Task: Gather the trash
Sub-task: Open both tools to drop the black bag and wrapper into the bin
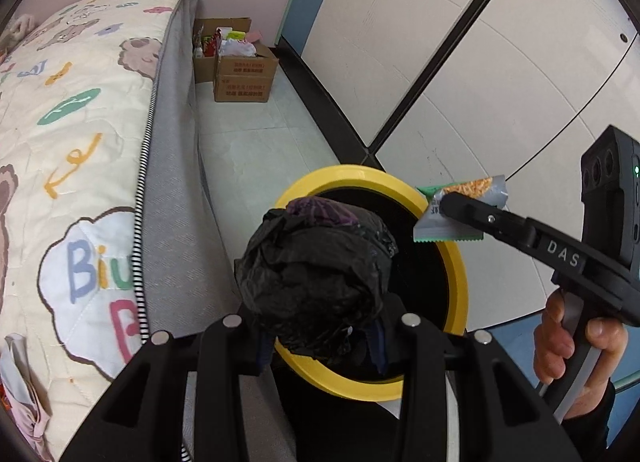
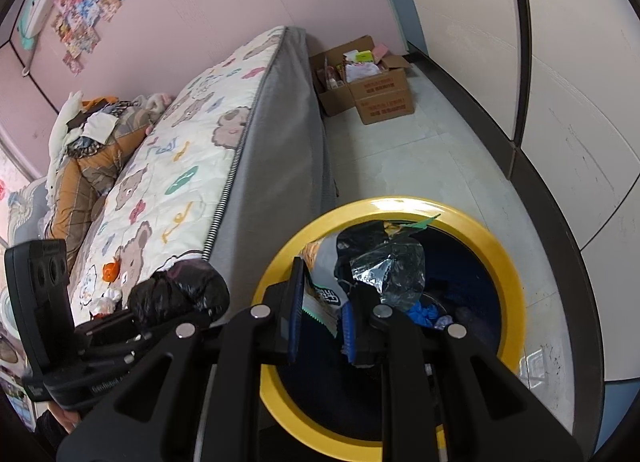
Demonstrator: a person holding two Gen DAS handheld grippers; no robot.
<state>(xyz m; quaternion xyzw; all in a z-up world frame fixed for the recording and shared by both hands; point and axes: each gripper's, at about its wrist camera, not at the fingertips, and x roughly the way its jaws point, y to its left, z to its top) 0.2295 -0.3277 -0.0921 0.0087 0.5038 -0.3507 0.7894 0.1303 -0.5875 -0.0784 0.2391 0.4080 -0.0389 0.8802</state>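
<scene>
A yellow-rimmed trash bin [image 1: 456,274] [image 2: 508,274] stands on the floor beside the bed. My left gripper [image 1: 320,346] is shut on a crumpled black plastic bag [image 1: 316,274], which it holds over the near side of the bin's mouth. In the right wrist view that bag [image 2: 180,290] and the left gripper [image 2: 152,316] are to the left of the rim. My right gripper [image 1: 448,205] [image 2: 322,322] is shut on a green and silver snack wrapper [image 1: 460,197] [image 2: 320,296], above the bin's edge. Inside the bin lie clear crumpled plastic [image 2: 388,274] and something blue [image 2: 424,312].
A bed with a bear-print quilt [image 1: 80,121] [image 2: 168,181] and a grey side runs along the left of the bin. Open cardboard boxes [image 1: 244,77] [image 2: 380,97] sit on the tiled floor at the far end. White panels [image 1: 460,61] with dark frames close off the right.
</scene>
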